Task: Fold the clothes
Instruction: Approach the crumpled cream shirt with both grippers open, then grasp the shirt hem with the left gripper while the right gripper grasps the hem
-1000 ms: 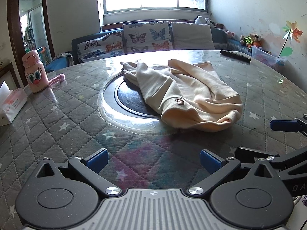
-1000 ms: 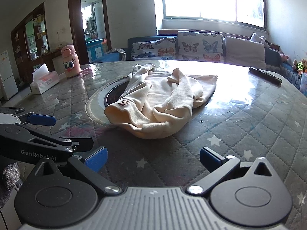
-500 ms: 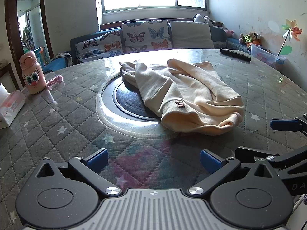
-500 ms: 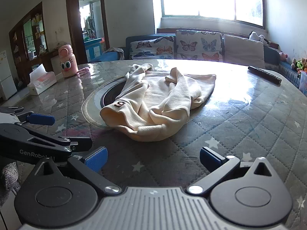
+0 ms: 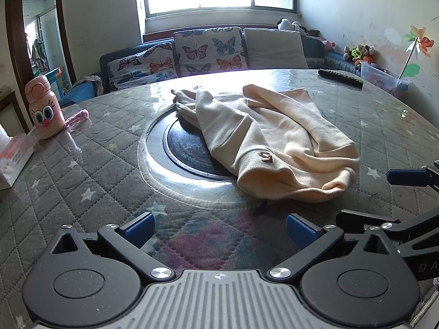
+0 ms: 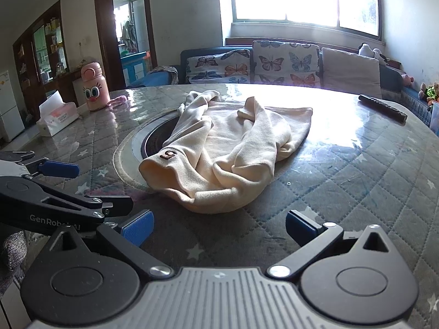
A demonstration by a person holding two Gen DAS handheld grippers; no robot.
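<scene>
A cream long-sleeved top [image 5: 277, 134] lies crumpled on the round quilted table, partly over the dark centre disc [image 5: 186, 150]; it also shows in the right wrist view [image 6: 233, 148]. One sleeve cuff bears a small brown logo [image 5: 264, 156]. My left gripper [image 5: 219, 227] is open and empty, low over the table's near edge, short of the top. My right gripper [image 6: 218, 226] is open and empty, just short of the top's near fold. Each gripper shows at the edge of the other's view.
A pink cartoon bottle [image 5: 44, 109] and a tissue box [image 5: 13, 161] stand at the table's left. A black remote [image 6: 382, 108] lies at the far right. A sofa with butterfly cushions [image 5: 208, 52] stands behind the table.
Both grippers have shifted slightly towards the top, which looks a little nearer and larger. Both stay open. The top has not moved.
</scene>
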